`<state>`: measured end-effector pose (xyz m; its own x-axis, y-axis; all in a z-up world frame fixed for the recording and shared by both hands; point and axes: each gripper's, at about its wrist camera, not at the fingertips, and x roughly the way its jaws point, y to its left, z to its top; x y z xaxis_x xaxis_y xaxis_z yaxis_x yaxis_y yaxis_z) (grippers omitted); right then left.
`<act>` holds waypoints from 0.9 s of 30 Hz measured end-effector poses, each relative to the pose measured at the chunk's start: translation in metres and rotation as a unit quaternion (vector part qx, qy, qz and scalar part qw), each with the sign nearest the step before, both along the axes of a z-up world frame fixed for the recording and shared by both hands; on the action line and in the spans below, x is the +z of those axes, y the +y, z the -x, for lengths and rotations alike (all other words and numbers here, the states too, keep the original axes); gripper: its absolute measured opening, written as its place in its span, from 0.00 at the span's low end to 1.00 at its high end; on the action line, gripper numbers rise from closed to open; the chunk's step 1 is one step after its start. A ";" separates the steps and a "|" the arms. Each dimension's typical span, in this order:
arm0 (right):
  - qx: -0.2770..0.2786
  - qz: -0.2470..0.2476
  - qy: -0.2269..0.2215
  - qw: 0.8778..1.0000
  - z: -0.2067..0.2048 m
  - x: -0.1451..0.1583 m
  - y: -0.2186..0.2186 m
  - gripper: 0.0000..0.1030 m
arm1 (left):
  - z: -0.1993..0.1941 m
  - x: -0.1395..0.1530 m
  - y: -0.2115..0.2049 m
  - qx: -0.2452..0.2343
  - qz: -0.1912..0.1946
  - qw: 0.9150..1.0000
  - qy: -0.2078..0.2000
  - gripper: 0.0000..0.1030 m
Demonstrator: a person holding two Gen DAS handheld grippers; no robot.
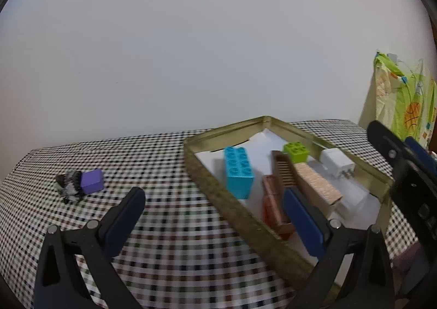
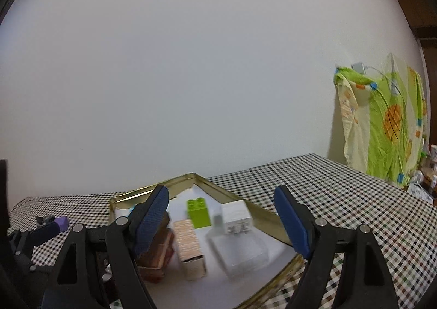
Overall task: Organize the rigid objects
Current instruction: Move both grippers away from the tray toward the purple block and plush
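Observation:
A gold tin tray (image 1: 207, 183) (image 2: 262, 213) sits on the checked tablecloth. Inside lie a blue brick (image 1: 238, 171), a green brick (image 1: 296, 151) (image 2: 199, 212), a white charger (image 1: 337, 163) (image 2: 236, 216), a brown comb (image 1: 284, 168), a beige box (image 1: 318, 187) (image 2: 189, 246), reddish-brown boxes (image 1: 275, 210) (image 2: 159, 251) and a clear box (image 2: 240, 251). A purple cube (image 1: 92, 181) (image 2: 61, 223) lies left of the tray beside a grey-black scrap (image 1: 68, 186). My left gripper (image 1: 215, 205) is open over the tray's near-left rim, holding nothing. My right gripper (image 2: 221, 216) is open above the tray, empty.
A plain white wall rises behind the table. A green and yellow patterned cloth (image 2: 382, 123) (image 1: 401, 101) hangs at the right past the table edge, with small bottles (image 2: 428, 167) beside it. The right gripper's body (image 1: 404, 172) shows at the left wrist view's right edge.

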<state>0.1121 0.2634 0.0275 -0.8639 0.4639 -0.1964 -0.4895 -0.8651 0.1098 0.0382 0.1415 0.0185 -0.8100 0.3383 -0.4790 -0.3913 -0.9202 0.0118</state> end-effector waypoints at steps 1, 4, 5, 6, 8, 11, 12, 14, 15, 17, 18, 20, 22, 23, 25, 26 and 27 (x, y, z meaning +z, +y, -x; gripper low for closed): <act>0.003 -0.002 0.002 1.000 -0.001 0.000 -0.004 0.79 | 0.001 0.000 -0.002 0.004 0.003 1.000 0.001 0.99; 0.013 -0.005 -0.001 1.000 0.001 0.001 -0.012 0.79 | 0.002 0.000 -0.009 0.014 0.007 1.000 0.008 0.99; 0.015 -0.007 -0.003 1.000 0.002 0.001 -0.015 0.79 | 0.002 0.000 -0.013 0.017 0.007 1.000 0.010 0.99; 0.015 -0.009 -0.005 1.000 0.004 0.002 -0.018 0.79 | 0.003 0.000 -0.016 0.020 0.007 1.000 0.011 0.99; 0.019 -0.008 -0.005 1.000 0.007 0.002 -0.023 0.79 | 0.005 0.000 -0.023 0.026 0.004 1.000 0.012 0.99; 0.024 -0.003 0.004 1.000 0.009 0.002 -0.030 0.79 | 0.006 0.000 -0.031 0.031 0.000 0.999 0.015 0.99; 0.025 -0.004 0.007 1.000 0.010 0.003 -0.033 0.79 | 0.006 0.000 -0.033 0.031 0.000 0.999 0.017 0.99; 0.031 -0.005 0.008 0.999 0.012 0.003 -0.040 0.79 | 0.005 0.001 -0.038 0.031 0.000 0.999 0.021 0.99; 0.034 -0.005 0.008 0.999 0.014 0.002 -0.044 0.79 | 0.005 0.001 -0.039 0.031 0.001 0.999 0.023 0.99; 0.040 -0.007 0.007 0.999 0.018 0.002 -0.052 0.79 | 0.006 0.001 -0.044 0.032 0.003 0.999 0.028 0.99; 0.045 -0.006 0.007 0.999 0.021 0.002 -0.056 0.79 | 0.007 0.001 -0.048 0.034 0.005 0.999 0.029 0.99; 0.054 -0.001 0.003 0.999 0.028 0.001 -0.061 0.79 | 0.012 0.000 -0.057 0.041 0.007 0.999 0.027 0.99; 0.064 0.001 -0.005 0.998 0.037 0.001 -0.067 0.79 | 0.019 -0.001 -0.066 0.053 0.013 0.998 0.023 0.99; 0.068 0.001 -0.007 0.998 0.041 0.000 -0.071 0.79 | 0.024 -0.001 -0.071 0.061 0.015 0.998 0.021 0.99; 0.079 -0.001 -0.011 0.997 0.050 0.000 -0.080 0.79 | 0.032 -0.003 -0.081 0.074 0.016 0.997 0.013 0.99; 0.084 -0.003 -0.012 0.996 0.054 0.000 -0.084 0.79 | 0.038 -0.004 -0.089 0.083 0.015 0.996 0.007 0.99; 0.087 -0.004 -0.013 0.996 0.057 0.000 -0.087 0.79 | 0.044 -0.005 -0.096 0.093 0.014 0.996 0.000 0.99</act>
